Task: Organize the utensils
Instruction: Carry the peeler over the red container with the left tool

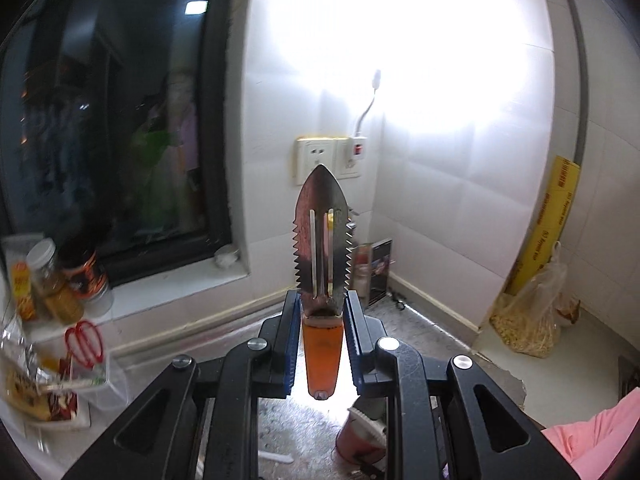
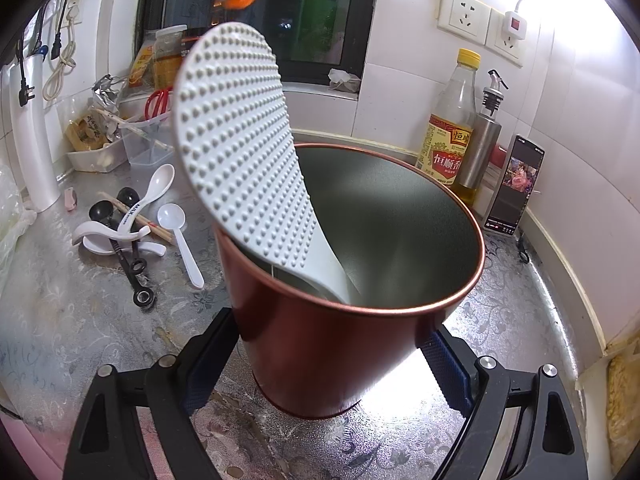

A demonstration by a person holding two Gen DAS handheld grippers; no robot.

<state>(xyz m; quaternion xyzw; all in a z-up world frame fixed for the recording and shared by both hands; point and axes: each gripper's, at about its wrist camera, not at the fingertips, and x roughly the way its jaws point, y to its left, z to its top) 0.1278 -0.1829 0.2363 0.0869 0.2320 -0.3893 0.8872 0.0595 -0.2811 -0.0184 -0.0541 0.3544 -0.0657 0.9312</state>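
One utensil, the rice paddle (image 2: pixel 232 128), stands in the red cup (image 2: pixel 360 320) my right gripper (image 2: pixel 324 364) clamps; my left gripper (image 1: pixel 322 336) grips the peeler (image 1: pixel 323 248) aloft; spoons (image 2: pixel 180 236) remain near the counter's left edge.

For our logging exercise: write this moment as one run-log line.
left hand-held gripper: shut on orange-handled serrated metal tool | right hand-held gripper: shut on red metal cup | white dimpled rice paddle: in cup

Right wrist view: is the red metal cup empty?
No, a white dimpled plastic rice paddle stands in the red metal cup, handle down inside and head leaning out over the rim.
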